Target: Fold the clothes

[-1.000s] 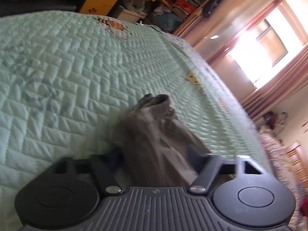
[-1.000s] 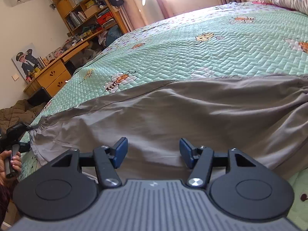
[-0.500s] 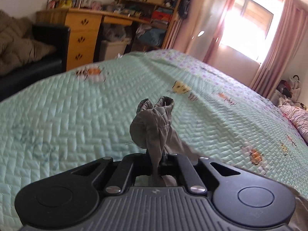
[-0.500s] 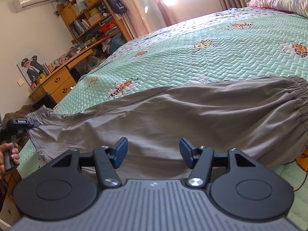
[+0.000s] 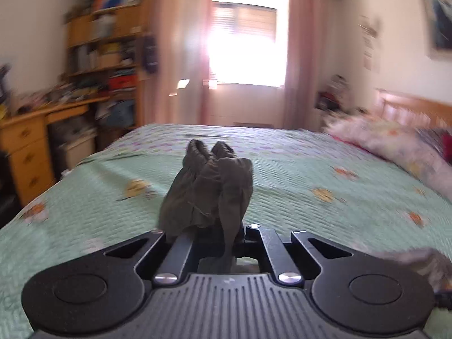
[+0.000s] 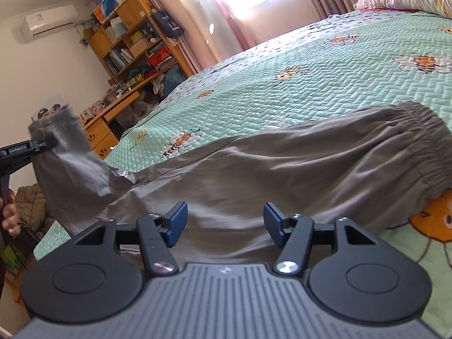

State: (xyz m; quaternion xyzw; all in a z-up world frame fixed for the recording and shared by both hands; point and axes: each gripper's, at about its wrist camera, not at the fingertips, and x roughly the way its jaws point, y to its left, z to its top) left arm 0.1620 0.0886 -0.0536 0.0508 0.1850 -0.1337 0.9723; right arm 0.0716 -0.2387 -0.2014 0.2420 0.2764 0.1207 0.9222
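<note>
Since a second ago, your left gripper (image 5: pixel 226 240) has closed on the cuff end of the grey trousers (image 6: pixel 254 169) and lifted it off the bed (image 6: pixel 339 70); the garment lay flat on the quilt before. That view has also swung round, from the quilt close up to the far window (image 5: pixel 245 42).

Your left gripper is pressed together and pinches a bunched wad of the grey cloth, which stands up in folds just beyond its fingertips. In the right wrist view this same gripper appears at the far left, holding the leg end raised, with a hand (image 6: pixel 10 212) on its handle below.

Your right gripper (image 6: pixel 224 223) hangs spread, blue pads apart, just above the middle of the trousers, gripping nothing. The rest of the garment lies across the green quilted bedspread, its gathered waistband (image 6: pixel 423 141) at the right.

Risks from here: the pinch takes a crumpled bunch rather than a flat edge, so the cloth may slip out as you carry it, or both legs may land unevenly. With nothing pinning the middle, the pull may drag the whole garment leftward instead of folding it. Raised cloth may also twist and leave creases inside the fold. The left view is blurred, so fine detail there is uncertain.
</note>
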